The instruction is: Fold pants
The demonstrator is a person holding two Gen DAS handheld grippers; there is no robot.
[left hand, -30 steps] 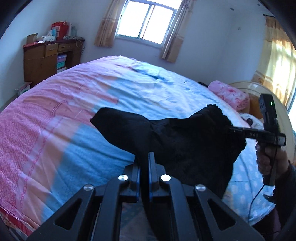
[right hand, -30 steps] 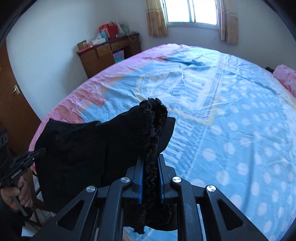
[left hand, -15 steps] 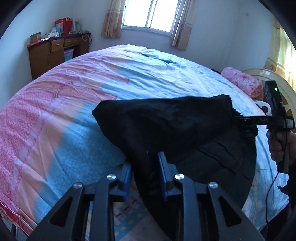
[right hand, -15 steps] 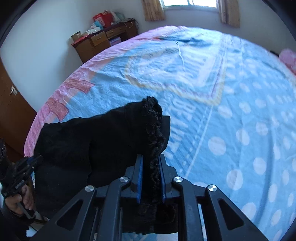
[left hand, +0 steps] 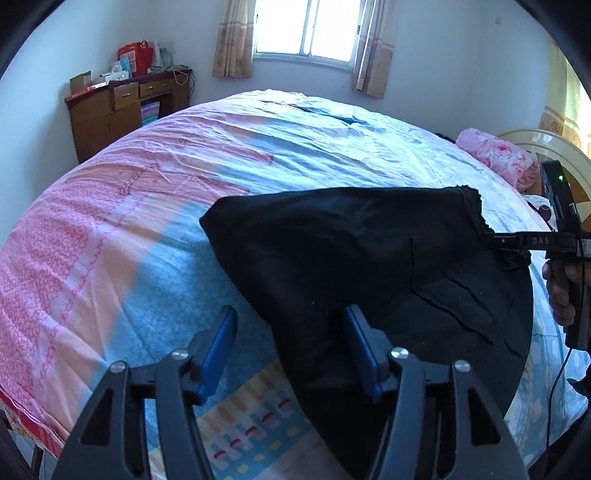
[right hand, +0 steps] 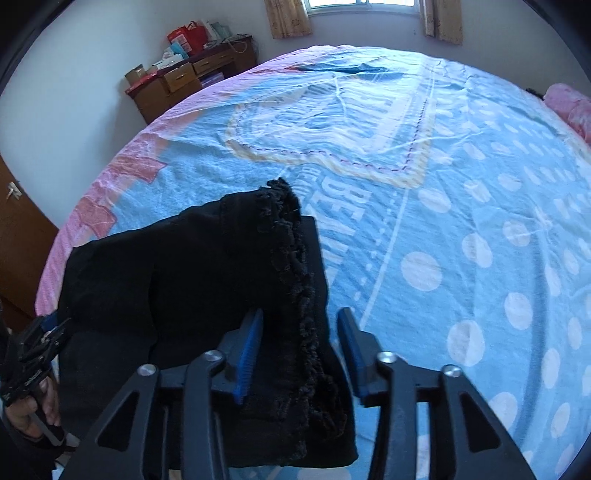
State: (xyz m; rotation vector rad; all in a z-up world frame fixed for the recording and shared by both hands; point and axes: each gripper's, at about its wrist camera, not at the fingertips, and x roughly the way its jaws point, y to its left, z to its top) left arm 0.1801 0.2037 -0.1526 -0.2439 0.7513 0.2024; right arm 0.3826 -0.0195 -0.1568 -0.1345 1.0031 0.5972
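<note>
Black pants (left hand: 351,258) lie folded near the front edge of the bed, frilled hem (right hand: 295,258) on the right side. My left gripper (left hand: 290,314) hangs just over the pants' near left end. Its jaws are opening, and the cloth lies loose between them, close to the right pad (left hand: 360,343). At the hem end, my right gripper (right hand: 299,317) also has its jaws opening, with the frilled edge lying slack between the blue pads. Each view shows the other gripper: the right gripper (left hand: 513,242) held by a hand, and the left gripper (right hand: 40,339) at the pants' far end.
The bedspread (left hand: 110,258) is pink on the left and blue (right hand: 461,221) with white dots on the right. A wooden desk (left hand: 125,107) stands against the far wall, left of a window (left hand: 306,29). A pink pillow (left hand: 495,155) lies by the headboard (left hand: 546,144).
Both grippers sank toward the bed with the pants pinched in them. The pants settled flat on the cover, and both pairs of jaws spread and let go of the cloth.
</note>
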